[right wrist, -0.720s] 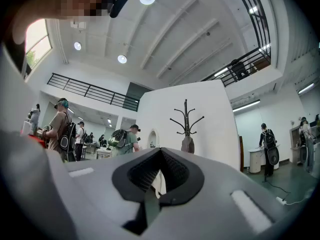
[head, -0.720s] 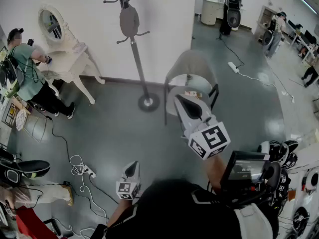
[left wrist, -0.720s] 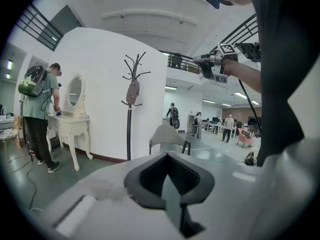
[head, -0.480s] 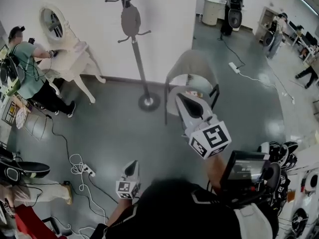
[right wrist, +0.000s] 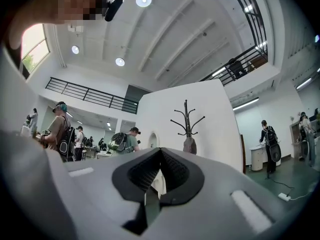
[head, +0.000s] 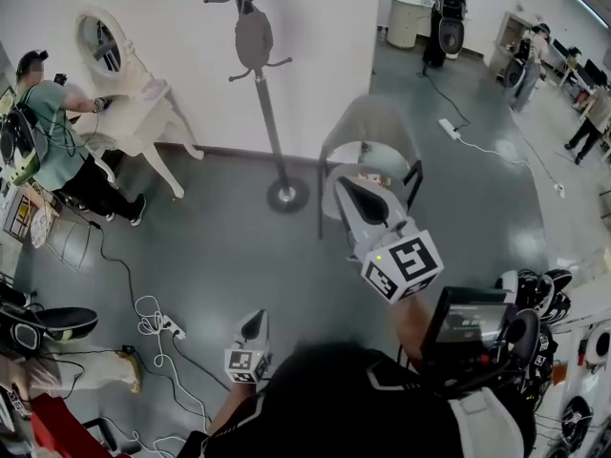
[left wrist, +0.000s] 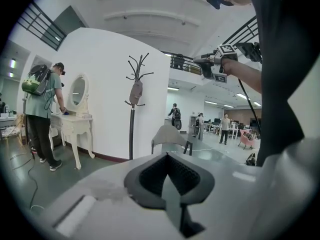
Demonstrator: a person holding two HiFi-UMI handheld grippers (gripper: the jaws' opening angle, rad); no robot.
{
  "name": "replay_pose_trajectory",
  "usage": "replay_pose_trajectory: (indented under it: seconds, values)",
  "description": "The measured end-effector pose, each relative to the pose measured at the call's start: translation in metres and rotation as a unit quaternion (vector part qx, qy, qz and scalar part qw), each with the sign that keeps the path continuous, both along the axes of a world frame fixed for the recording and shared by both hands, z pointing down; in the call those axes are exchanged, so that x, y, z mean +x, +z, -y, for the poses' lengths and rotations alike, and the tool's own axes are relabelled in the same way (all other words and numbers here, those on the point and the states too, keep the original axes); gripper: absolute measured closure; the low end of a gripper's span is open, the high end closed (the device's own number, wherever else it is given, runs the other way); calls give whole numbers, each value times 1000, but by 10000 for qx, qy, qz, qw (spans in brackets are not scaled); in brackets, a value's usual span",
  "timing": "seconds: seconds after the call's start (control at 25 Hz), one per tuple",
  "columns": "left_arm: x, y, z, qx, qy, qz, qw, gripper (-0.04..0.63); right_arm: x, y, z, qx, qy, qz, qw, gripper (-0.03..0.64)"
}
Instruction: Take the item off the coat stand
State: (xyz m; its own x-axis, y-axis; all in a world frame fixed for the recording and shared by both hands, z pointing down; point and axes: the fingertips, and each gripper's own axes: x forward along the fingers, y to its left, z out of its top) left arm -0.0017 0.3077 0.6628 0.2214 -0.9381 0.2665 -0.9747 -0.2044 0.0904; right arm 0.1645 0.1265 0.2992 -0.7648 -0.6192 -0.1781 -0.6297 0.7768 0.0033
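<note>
A dark coat stand [head: 265,103] rises before the white wall, with a grey pouch-like item [head: 254,39] hanging high on it. The left gripper view shows the stand [left wrist: 132,129] and the item [left wrist: 135,92] far ahead. The right gripper view has the item [right wrist: 189,145] just right of its jaws. My right gripper [head: 346,187] is raised over the grey chair, shut and empty, well short of the stand. My left gripper [head: 252,324] hangs low near my body, shut with nothing in it.
A grey chair [head: 368,127] stands right of the stand's base [head: 286,196]. A white dressing table [head: 134,113] with an oval mirror is at the left, and a person [head: 52,141] leans on it. Cables and a power strip [head: 158,324] lie on the floor at the lower left.
Both grippers hold nearly the same place. The person at the dressing table has reached an arm onto it.
</note>
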Motion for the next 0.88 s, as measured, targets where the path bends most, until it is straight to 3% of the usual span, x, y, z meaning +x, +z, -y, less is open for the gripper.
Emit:
replay_pose_trajectory:
  seconds: [0.28,0.4,0.88]
  values:
    - [-24,2,-4,1,-82,-4,10000,551,-25,-8,-18,33,-359,145,9992,607]
    - [-33,-1,-4,90,-22,-208,9997,549,-29,-10,-18,100,-70,152,9998,607]
    - [-61,9,-16,137,497,-190,9985,551,-58,-5,-37,165,434,34,9989,607]
